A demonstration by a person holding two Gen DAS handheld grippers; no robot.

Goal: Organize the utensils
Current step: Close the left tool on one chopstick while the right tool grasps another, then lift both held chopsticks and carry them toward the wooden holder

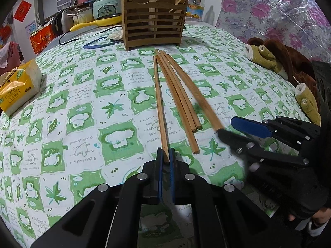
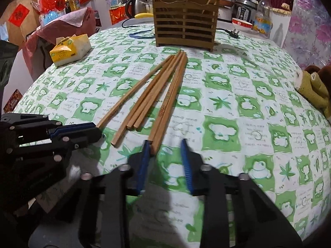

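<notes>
Left gripper (image 1: 166,157): blue pads clamped together on the near end of one wooden chopstick (image 1: 158,101), which runs straight toward 12 o'clock.
Right gripper (image 2: 165,144): jaws apart; its left blue pad touches the near end of the rightmost chopstick (image 2: 168,101).
Loose chopsticks (image 1: 178,95): three more lie between those two, fanning out toward the viewer, far tips bunched together.
Wooden holder (image 1: 153,24): slatted caddy at 12 o'clock, just beyond the chopstick tips, with sticks standing inside.
Tablecloth (image 1: 82,107): green and white checks.
Tissue pack (image 1: 18,84): yellow, at 9 o'clock.
Plush toy (image 1: 275,57): brown, at 2 o'clock.
</notes>
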